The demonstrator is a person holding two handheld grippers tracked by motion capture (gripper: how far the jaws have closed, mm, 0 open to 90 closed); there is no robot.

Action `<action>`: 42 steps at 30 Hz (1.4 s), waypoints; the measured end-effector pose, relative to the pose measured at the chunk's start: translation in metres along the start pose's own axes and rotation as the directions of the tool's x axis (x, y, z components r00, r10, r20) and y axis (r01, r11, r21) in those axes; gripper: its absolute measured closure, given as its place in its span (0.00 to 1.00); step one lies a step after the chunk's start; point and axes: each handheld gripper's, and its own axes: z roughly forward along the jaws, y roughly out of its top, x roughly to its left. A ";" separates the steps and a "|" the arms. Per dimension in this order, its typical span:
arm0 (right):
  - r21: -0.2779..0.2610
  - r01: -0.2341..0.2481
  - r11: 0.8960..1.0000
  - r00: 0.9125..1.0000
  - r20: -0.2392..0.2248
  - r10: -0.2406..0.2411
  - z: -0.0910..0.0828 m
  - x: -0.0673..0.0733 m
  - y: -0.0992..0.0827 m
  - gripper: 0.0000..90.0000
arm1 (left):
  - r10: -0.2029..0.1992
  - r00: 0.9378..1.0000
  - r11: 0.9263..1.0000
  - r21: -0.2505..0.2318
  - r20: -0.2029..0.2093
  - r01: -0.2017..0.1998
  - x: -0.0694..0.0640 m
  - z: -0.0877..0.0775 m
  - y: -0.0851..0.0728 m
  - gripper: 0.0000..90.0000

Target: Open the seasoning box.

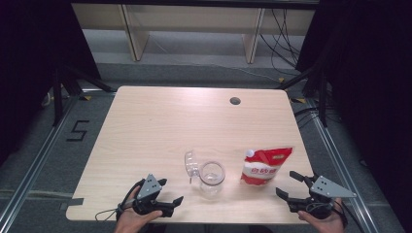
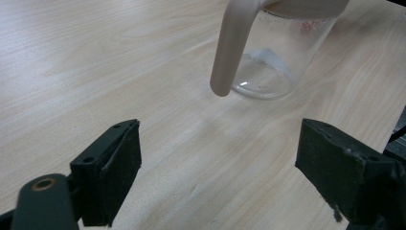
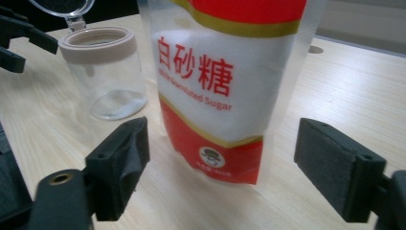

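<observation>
Near table edge: the left gripper [image 1: 170, 191], jaws spread wide and empty, rests on the wooden table [image 1: 160, 121] and points at the glass jar [image 1: 212, 178]. The right gripper [image 1: 290, 184], jaws likewise wide with nothing between its pads, faces the sugar bag [image 1: 265, 166] standing upright just ahead of it. Mid-table: the jar stands left of the bag, apart from it, its clear hinged lid [image 1: 190, 163] flipped open. Farther: a cable hole [image 1: 235, 101] near the back edge.

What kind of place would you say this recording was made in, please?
Probably a lab recording bay, not a kitchen: a bare wooden table ringed by black curtains, loose cables on the floor, and a taped floor marking. Only a sugar bag and a jar are on it.
</observation>
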 end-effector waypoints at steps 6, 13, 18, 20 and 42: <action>-0.009 0.007 1.000 1.000 0.002 -0.007 0.005 -0.009 0.000 0.21 | -0.011 1.000 1.000 -0.005 0.004 0.011 0.000 0.001 -0.001 0.17; 0.001 0.008 1.000 1.000 0.000 -0.008 0.014 -0.015 0.002 0.21 | -0.006 1.000 1.000 0.000 -0.001 0.006 0.000 0.001 -0.001 0.17; -0.024 0.060 0.998 0.998 -0.010 -0.060 0.019 -0.019 0.006 0.21 | -0.029 1.000 1.000 -0.006 0.007 0.030 -0.001 0.001 -0.001 0.17; -0.028 0.050 0.998 0.999 -0.017 -0.050 0.023 -0.019 0.006 0.21 | -0.020 1.000 1.000 -0.012 0.004 0.020 -0.001 0.001 -0.001 0.17; -0.060 0.093 0.994 0.994 -0.054 -0.096 0.044 -0.028 0.012 0.18 | -0.028 1.000 1.000 -0.011 0.005 0.028 -0.001 0.001 0.002 0.17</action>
